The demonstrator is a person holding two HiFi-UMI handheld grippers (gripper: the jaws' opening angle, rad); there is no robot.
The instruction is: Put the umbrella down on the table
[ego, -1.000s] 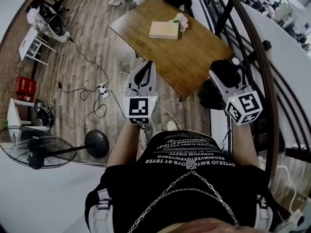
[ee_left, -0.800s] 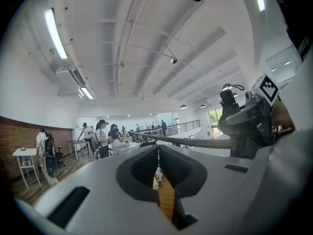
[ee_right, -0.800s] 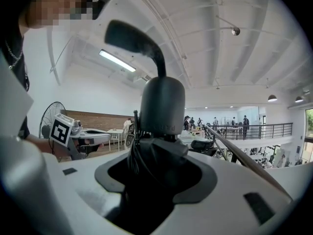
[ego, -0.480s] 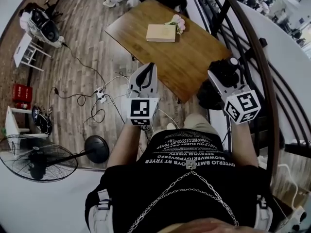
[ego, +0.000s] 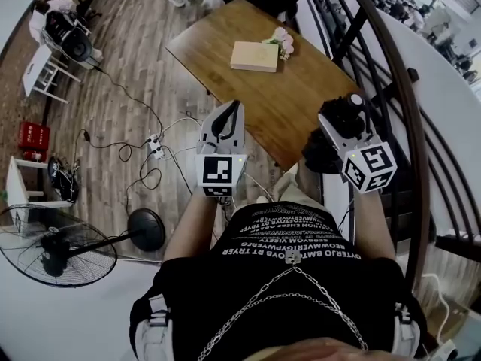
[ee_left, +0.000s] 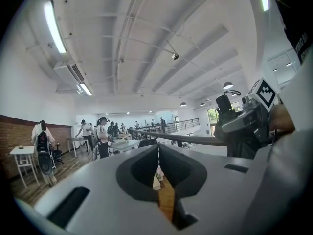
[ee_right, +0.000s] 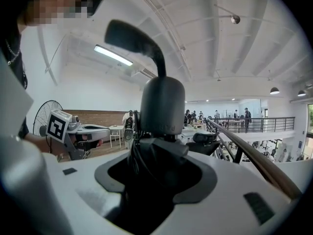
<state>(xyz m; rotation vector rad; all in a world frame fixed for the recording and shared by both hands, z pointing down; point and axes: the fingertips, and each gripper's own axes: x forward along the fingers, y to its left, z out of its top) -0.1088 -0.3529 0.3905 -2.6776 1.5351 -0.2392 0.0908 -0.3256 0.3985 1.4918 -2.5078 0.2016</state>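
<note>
The right gripper (ego: 337, 126) is clamped on a folded black umbrella (ee_right: 163, 106). The umbrella's curved handle stands upright above the jaws and its bundled canopy hangs below them. It is held in the air at the near right edge of the wooden table (ego: 301, 104) and does not lie on the top. The left gripper (ego: 234, 111) holds nothing, with its jaws pressed together, and hovers at the table's near left edge. On the table's far half lies a flat tan box (ego: 254, 56), with a small bunch of pale flowers (ego: 282, 40) just beside its right end. A dark curved railing (ego: 409, 126) runs past the table's right side.
</note>
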